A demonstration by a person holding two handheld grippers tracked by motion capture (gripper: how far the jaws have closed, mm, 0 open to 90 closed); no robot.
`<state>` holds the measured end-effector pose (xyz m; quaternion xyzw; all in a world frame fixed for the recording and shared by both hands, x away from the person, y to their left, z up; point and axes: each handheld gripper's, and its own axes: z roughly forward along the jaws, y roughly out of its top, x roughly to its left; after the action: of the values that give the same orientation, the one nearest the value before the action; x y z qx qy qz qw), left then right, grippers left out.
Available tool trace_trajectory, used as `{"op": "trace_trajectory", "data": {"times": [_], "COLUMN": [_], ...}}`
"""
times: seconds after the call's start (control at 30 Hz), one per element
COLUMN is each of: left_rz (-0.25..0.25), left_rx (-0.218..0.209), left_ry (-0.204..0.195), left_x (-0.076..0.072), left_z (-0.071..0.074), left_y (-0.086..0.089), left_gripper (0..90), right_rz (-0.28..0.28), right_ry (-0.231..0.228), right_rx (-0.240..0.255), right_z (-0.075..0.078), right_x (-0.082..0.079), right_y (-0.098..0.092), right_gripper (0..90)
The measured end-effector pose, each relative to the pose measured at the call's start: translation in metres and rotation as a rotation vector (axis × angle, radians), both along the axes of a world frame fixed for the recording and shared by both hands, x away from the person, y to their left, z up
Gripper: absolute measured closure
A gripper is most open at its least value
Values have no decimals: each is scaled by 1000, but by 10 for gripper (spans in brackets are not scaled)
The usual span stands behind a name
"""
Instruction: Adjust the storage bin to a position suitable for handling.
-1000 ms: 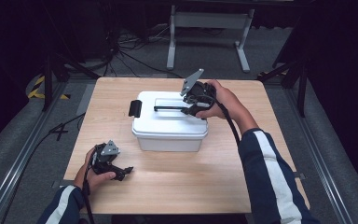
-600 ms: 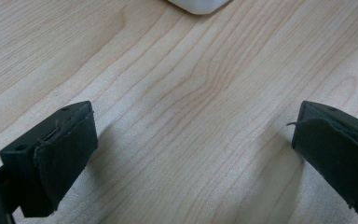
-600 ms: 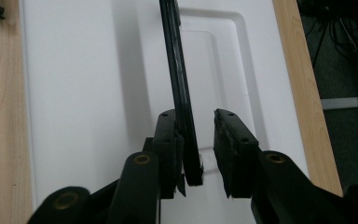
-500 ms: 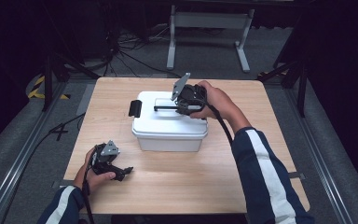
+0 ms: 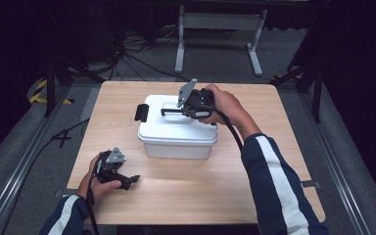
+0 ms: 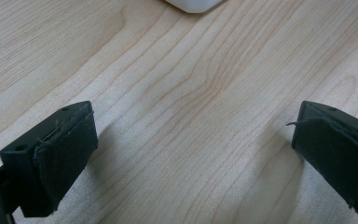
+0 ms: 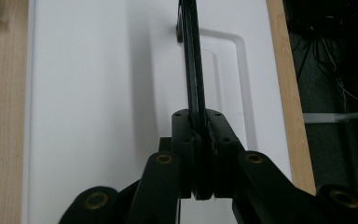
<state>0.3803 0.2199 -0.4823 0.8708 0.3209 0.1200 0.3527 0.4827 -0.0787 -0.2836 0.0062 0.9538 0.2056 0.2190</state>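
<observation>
The right gripper (image 5: pixel 188 108), a black two-jaw tool with a grey three-cornered plate on top, is held out over the middle of the table on a nearly straight arm in a dark, white-striped sleeve; its jaws have just been closing and now pinch a thin black bar. The left gripper (image 5: pixel 127 180) lies low near the person, jaws spread wide with nothing between them.

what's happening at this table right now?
A person works a gripper in each hand at a wooden table. The right gripper has just been closing and its fingers now clamp the black handle on the lid of the white box, which sits on the table with a black latch on its left end. The left gripper rests open near the table's front left, nothing between its fingers.
</observation>
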Motion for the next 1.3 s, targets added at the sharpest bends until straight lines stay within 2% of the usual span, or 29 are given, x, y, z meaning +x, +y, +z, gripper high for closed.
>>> {"op": "trace_trajectory", "data": {"times": [0.1,0.23,0.3,0.4,0.7,1.3], "left_rz": [0,0,0,0,0,-2], "left_rx": [0,0,0,0,0,3], "left_ry": [0,0,0,1,1,5], "left_x": [0,0,0,0,0,0], "left_z": [0,0,0,0,0,0], "left_y": [0,0,0,0,0,0], "left_gripper": [6,6,6,6,6,6], "right_rz": [-10,16,11,20,16,-49], "right_ry": [6,-1,-2,-21,-40,-70], "right_rx": [16,31,34,47,66,103], "right_z": [1,2,3,7,19,36], "right_x": [-2,0,-2,-3,-10,-21], "right_y": [0,-2,-3,-4,-14,-56], "right_gripper": [847,847,848,848,848,848]}}
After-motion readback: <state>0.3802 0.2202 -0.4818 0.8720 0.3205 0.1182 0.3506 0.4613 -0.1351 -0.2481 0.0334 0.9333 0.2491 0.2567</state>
